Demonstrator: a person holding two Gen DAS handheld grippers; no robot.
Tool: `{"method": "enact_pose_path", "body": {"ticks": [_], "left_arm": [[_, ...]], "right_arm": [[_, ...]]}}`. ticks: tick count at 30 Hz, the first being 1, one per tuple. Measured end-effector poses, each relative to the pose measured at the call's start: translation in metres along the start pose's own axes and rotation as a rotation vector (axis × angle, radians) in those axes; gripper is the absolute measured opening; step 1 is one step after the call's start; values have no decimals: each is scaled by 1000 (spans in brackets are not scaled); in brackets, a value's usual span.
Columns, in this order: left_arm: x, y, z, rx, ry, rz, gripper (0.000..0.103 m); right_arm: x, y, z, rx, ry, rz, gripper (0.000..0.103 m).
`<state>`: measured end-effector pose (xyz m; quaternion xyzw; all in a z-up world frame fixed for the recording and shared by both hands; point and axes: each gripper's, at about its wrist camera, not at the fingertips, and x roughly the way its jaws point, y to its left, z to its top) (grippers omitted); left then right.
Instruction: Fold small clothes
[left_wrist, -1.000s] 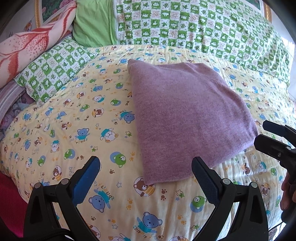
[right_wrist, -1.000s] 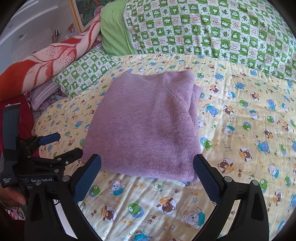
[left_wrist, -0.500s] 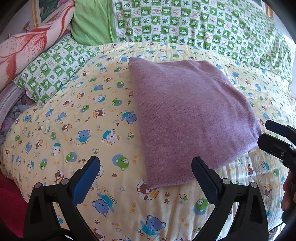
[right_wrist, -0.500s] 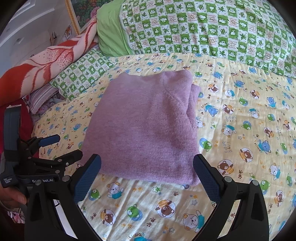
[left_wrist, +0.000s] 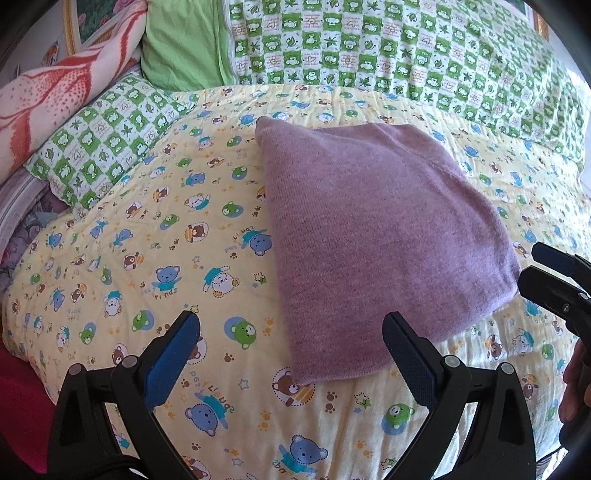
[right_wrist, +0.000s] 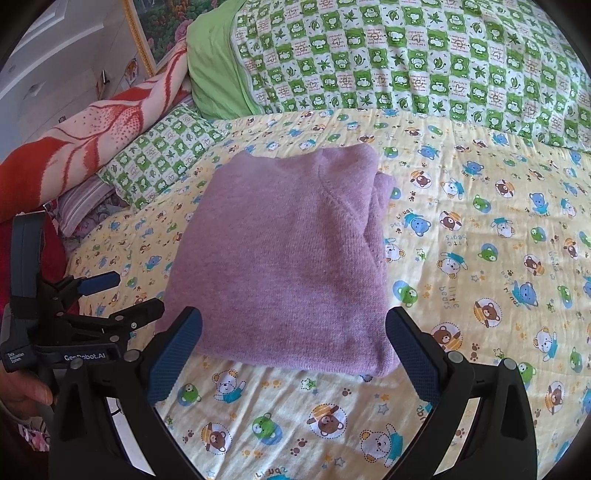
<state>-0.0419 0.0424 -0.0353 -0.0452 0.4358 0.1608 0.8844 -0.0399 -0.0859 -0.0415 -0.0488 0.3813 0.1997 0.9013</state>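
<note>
A purple knitted sweater lies folded into a neat rectangle on the yellow bear-print bedsheet. My left gripper hovers open just before the sweater's near left corner, holding nothing. In the right wrist view the same sweater shows its folded layers along the right side. My right gripper is open in front of its near edge, empty. Each gripper shows in the other's view: the right gripper by the sweater's right corner, the left gripper by its left corner, both open.
Green checked pillows and a plain green pillow line the head of the bed. A red-and-white blanket and a small checked pillow lie at the left. A hand holds the left gripper. The bed's edge falls away at lower left.
Both wrist views have drifted slightly, so the sweater sits a little lower and nearer in frame. The sweater itself has not moved, and both grippers stay open.
</note>
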Motion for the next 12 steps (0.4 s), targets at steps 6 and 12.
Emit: {"method": "enact_pose_path", "body": {"ticks": [6, 12], "left_arm": [[-1, 0, -1, 7, 0, -6, 99], [-2, 0, -1, 8, 0, -17, 100]], "right_arm": [[-1, -3, 0, 16, 0, -5, 100], [0, -4, 0, 21, 3, -6, 100]]}}
